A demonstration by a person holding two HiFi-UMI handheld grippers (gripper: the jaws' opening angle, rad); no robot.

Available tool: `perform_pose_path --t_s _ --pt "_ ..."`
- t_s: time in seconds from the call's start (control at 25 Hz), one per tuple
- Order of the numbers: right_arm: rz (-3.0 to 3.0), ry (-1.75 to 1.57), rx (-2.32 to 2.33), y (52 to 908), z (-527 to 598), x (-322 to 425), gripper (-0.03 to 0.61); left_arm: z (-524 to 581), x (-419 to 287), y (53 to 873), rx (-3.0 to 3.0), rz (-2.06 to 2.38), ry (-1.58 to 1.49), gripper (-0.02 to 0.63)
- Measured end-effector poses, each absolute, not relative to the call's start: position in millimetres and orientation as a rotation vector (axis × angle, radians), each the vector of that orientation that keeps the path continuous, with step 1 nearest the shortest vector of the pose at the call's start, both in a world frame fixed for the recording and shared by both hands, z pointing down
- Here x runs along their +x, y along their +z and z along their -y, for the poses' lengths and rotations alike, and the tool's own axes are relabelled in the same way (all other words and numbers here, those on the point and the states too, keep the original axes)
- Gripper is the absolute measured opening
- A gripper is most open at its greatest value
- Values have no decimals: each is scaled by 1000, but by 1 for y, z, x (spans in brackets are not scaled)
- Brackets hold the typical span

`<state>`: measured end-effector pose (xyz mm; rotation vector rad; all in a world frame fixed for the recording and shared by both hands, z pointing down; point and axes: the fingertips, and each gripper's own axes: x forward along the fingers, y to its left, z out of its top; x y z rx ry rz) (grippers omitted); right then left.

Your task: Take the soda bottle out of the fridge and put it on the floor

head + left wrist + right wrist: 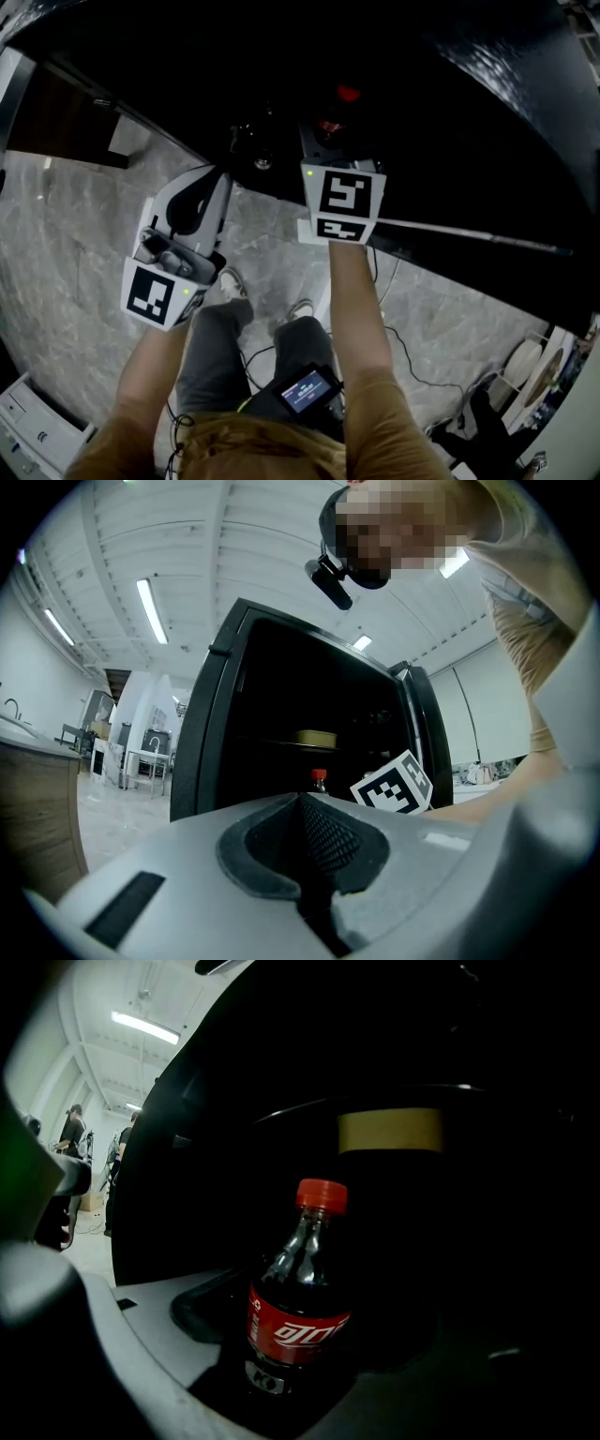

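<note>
The soda bottle [298,1321], dark cola with a red cap and a red label, stands upright inside the dark open fridge [216,724]. My right gripper [309,1335] reaches into the fridge with its jaws spread wide on either side of the bottle, and the left pad shows a gap to it. In the head view the red cap [348,93] shows just beyond the right gripper's marker cube [342,202]. My left gripper [314,841] hangs outside the fridge to the left, pads together, holding nothing.
A yellow tin [389,1131] sits on the shelf above the bottle. The fridge door [487,234] stands open at the right. Grey marbled floor [75,244] lies below, with cables [403,347], a white box [28,422] and rolls [530,366]. People stand far off [73,1133].
</note>
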<state>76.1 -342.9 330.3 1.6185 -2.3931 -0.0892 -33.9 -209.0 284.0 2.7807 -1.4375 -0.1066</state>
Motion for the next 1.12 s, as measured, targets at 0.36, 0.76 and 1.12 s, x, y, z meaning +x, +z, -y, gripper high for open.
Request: perform_pose_path --t_s 0.36,0.76,1.12 --pt "2395 -98 1584 333 349 74 314 215 -27 291 2791 1396 -129 2" --pt "2437 -105 1564 329 332 67 314 212 -28 299 2792 1381 -135 2" --pt "2479 -137 1516 318 310 61 314 206 -19 303 2803 1387 -153 2"
